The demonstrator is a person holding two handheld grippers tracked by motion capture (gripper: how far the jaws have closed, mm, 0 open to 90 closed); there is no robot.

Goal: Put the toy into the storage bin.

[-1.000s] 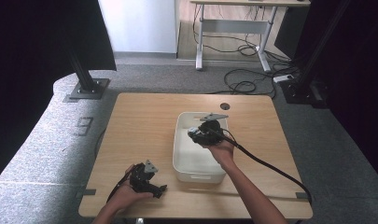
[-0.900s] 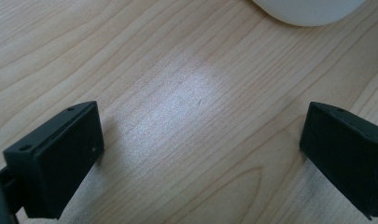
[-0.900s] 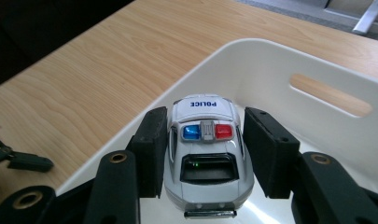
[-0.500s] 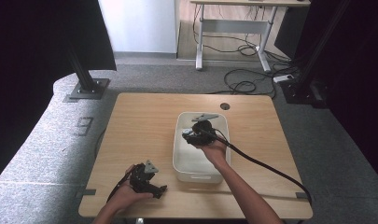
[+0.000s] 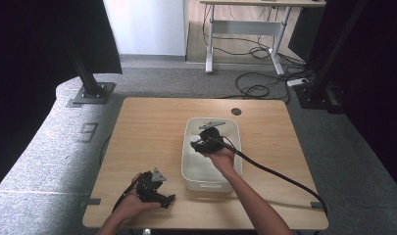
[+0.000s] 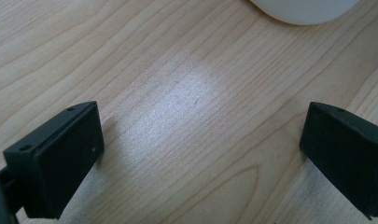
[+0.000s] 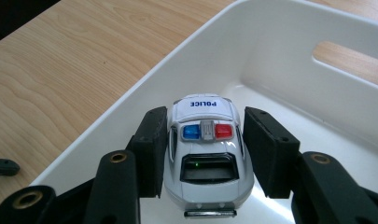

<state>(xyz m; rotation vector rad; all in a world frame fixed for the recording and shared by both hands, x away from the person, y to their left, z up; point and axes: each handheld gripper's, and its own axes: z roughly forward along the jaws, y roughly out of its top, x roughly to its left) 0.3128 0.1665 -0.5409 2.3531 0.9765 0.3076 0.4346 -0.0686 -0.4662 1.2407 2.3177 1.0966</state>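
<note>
Right gripper view: right tool (image 7: 206,154) grips a toy police car (image 7: 206,149) by its doors over the bin (image 7: 289,51); light, hard, slippery plastic; left tool (image 6: 196,154) gapes, empty.

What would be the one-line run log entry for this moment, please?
right gripper: shut on toy police car, inside white bin | left gripper: open, nothing between jaws, over wooden table
</note>
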